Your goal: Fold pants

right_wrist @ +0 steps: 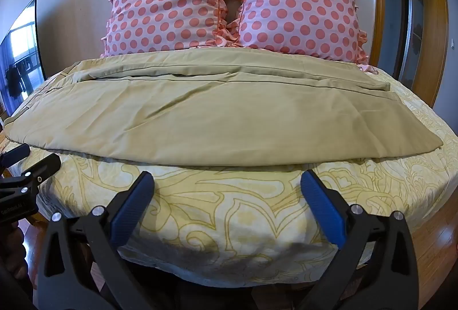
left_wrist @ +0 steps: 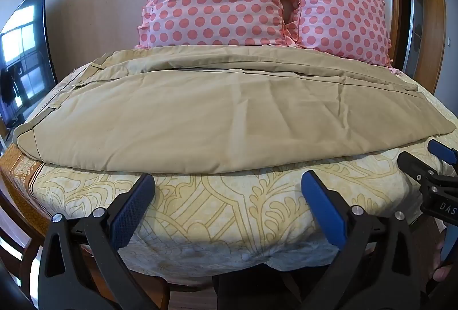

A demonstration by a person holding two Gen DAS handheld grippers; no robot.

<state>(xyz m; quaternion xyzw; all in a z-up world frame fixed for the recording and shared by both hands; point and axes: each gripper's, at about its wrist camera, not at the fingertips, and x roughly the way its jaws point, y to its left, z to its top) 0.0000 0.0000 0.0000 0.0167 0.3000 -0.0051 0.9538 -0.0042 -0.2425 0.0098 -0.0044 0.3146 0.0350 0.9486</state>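
Left gripper point(left_wrist: 227, 184) fingers spread wide, empty, right gripper point(right_wrist: 227, 184) likewise, pants point(left_wrist: 200, 121) untouched

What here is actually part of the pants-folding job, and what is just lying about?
Part of the job: tan pants, left gripper, right gripper, both open and empty.

Just there: two polka-dot pillows, patterned bedspread, television.

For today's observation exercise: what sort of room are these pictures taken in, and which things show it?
Most likely a bedroom: a bed with a cream, yellow-patterned sheet, two pink polka-dot ruffled pillows against the wall, and a flat dark television screen at the left.
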